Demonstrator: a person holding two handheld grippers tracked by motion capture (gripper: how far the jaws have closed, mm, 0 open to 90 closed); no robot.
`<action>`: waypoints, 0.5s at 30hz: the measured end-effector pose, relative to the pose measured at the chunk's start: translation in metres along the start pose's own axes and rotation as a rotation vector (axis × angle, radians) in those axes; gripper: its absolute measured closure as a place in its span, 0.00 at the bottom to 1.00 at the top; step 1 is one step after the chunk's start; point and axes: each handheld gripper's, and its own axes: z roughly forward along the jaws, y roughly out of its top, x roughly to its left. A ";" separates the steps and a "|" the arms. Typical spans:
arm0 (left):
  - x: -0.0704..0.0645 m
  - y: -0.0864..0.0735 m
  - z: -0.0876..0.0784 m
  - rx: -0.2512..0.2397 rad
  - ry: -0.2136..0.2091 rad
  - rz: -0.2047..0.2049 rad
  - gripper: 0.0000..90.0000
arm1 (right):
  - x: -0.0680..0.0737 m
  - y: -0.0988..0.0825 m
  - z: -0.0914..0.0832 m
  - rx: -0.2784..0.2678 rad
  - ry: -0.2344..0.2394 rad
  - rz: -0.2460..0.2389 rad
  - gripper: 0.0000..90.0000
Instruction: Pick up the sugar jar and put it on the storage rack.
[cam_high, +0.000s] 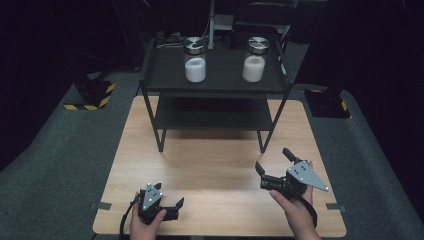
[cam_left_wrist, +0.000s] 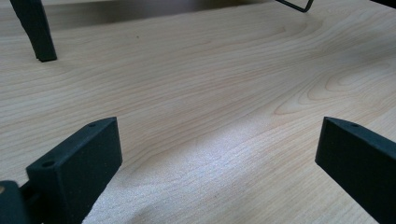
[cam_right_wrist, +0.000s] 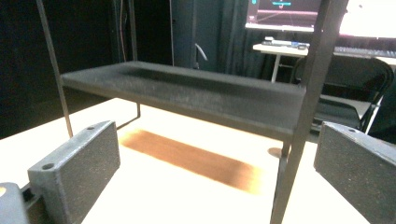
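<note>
Left tool (cam_high: 168, 198): jaws spread wide, nothing betw. them, gripping nothing. It sits low over the near-left part of the desk (cam_high: 220, 170); whether it touches the wood can't be told. In the left gripper view its two black jaws are blocky w/ a matte, slightly grainy face and small screw holes on top; only bare wood lies betw. them.

Right tool (cam_high: 274, 160): also wide open, empty, held above the near-right part of the desk, jaws aimed toward the shelf rack (cam_high: 215, 85). Grey three-cornered plate (cam_high: 306, 176) on top, w/ small white dots. Each tool is held by a hand from the bottom edge: left hand (cam_high: 146, 227), right hand (cam_high: 295, 210).

Desk: light wood, rectangular, visible grain w/ oval knot swirls in the left gripper view.

Shelf rack: black, thin straight metal legs, two flat tiers w/ a rough, speckled matte surface; stands on the far half of the desk. In the right gripper view one leg (cam_right_wrist: 303, 116) rises betw. the jaws, near the right one, not touched.

On the top tier: two clear cylindrical jars, left jar (cam_high: 195, 59) and right jar (cam_high: 255, 59), well apart, upright, each w/ a round shiny metal lid and white granular-looking fill about halfway up.

Floor around: grey carpet-like.
</note>
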 end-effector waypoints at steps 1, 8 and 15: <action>0.000 0.000 0.000 -0.002 0.001 0.001 0.01 | 0.000 -0.003 -0.001 0.006 -0.002 0.000 0.00; 0.000 -0.001 0.000 -0.006 0.001 0.001 0.01 | -0.001 -0.024 -0.008 0.035 -0.018 -0.001 0.00; -0.001 -0.002 -0.001 -0.009 0.005 -0.001 0.01 | -0.004 -0.044 -0.016 0.071 -0.039 0.007 0.00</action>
